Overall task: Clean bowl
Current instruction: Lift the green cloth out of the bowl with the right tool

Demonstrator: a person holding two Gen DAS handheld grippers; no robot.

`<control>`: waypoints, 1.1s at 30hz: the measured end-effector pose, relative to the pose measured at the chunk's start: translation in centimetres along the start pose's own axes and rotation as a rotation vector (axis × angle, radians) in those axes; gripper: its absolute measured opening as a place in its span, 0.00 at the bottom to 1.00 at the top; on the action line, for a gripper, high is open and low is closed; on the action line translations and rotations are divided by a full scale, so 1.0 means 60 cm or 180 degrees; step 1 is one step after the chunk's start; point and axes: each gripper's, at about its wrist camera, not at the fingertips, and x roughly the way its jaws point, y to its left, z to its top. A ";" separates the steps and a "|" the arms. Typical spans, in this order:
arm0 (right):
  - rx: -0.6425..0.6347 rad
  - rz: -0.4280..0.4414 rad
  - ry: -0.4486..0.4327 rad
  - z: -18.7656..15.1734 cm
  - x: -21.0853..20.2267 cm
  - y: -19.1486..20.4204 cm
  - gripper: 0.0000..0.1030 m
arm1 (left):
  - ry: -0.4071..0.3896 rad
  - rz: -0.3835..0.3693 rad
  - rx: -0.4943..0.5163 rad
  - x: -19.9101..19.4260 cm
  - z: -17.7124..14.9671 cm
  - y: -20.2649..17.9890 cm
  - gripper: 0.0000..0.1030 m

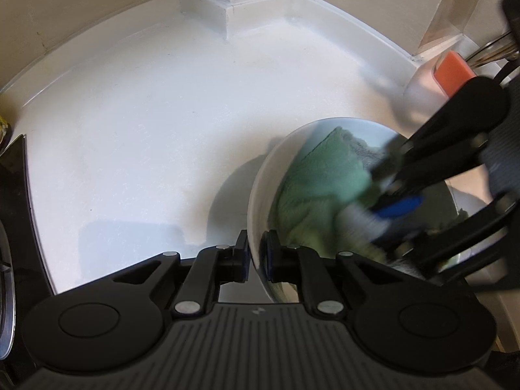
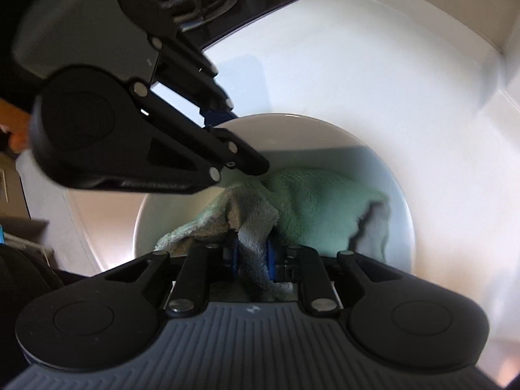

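Note:
A white bowl sits tilted on a white counter, with a green and grey cloth inside it. My left gripper is shut on the bowl's rim, one finger outside and one inside. My right gripper is shut on the cloth and presses it into the bowl. In the left wrist view the right gripper comes in blurred from the right. In the right wrist view the left gripper reaches in from the upper left onto the rim.
The white counter ends at a raised back edge and cream wall. An orange-topped object and a metal item stand at the far right. A black gas hob lies beyond the bowl, with jars behind it.

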 end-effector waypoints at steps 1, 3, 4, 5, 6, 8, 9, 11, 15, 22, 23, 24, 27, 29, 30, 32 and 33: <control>0.0099 0.0002 -0.0122 -0.009 -0.018 -0.005 0.13 | 0.0014 -0.0009 0.0020 0.001 0.002 0.002 0.12; 0.0302 0.0003 -0.0352 -0.028 -0.052 -0.015 0.13 | 0.0048 -0.0037 0.0078 0.002 0.009 0.005 0.13; 0.0466 0.0012 -0.0522 -0.043 -0.075 -0.023 0.13 | 0.0061 -0.0052 0.0126 0.002 0.014 0.007 0.13; 0.0638 0.0020 -0.0694 -0.057 -0.097 -0.031 0.13 | 0.0082 -0.0066 0.0175 0.002 0.020 0.007 0.13; 0.0772 0.0032 -0.0825 -0.067 -0.110 -0.044 0.13 | 0.0100 -0.0077 0.0222 0.002 0.025 0.008 0.14; 0.1227 0.0050 -0.1249 -0.111 -0.152 -0.075 0.13 | 0.0126 -0.0085 0.0295 0.004 0.032 0.008 0.14; 0.1333 0.0046 -0.1348 -0.131 -0.161 -0.084 0.13 | 0.0132 -0.0087 0.0330 0.005 0.035 0.007 0.14; 0.1767 -0.0022 -0.1647 -0.176 -0.183 -0.117 0.13 | 0.0165 -0.0086 0.0388 0.007 0.040 0.005 0.14; 0.2427 -0.0219 -0.1791 -0.245 -0.158 -0.188 0.12 | 0.0193 -0.0077 0.0447 0.011 0.041 -0.001 0.09; 0.2441 -0.0538 -0.1576 -0.262 -0.080 -0.149 0.12 | 0.0137 -0.0055 0.0381 0.011 0.036 -0.002 0.09; 0.2380 -0.0587 -0.1547 -0.262 -0.071 -0.133 0.12 | 0.0119 -0.0056 0.0371 0.011 0.033 -0.002 0.09; 0.2339 -0.0616 -0.1529 -0.264 -0.072 -0.120 0.12 | 0.0103 -0.0056 0.0368 0.012 0.031 -0.003 0.09; 0.2204 -0.0742 -0.1442 -0.260 -0.063 -0.072 0.12 | 0.0051 -0.0052 0.0321 0.012 0.025 -0.004 0.09; 0.2144 -0.0845 -0.1394 -0.266 -0.065 -0.034 0.12 | 0.0020 -0.0053 0.0283 0.011 0.022 -0.003 0.08; 0.2119 -0.0892 -0.1368 -0.269 -0.066 -0.018 0.12 | 0.0009 -0.0057 0.0262 0.012 0.022 -0.002 0.08; 0.2080 -0.0973 -0.1324 -0.264 -0.057 0.015 0.11 | -0.0009 -0.0068 0.0234 0.013 0.026 -0.002 0.08; 0.2063 -0.1017 -0.1301 -0.264 -0.053 0.031 0.11 | -0.0015 -0.0074 0.0236 0.013 0.027 -0.001 0.08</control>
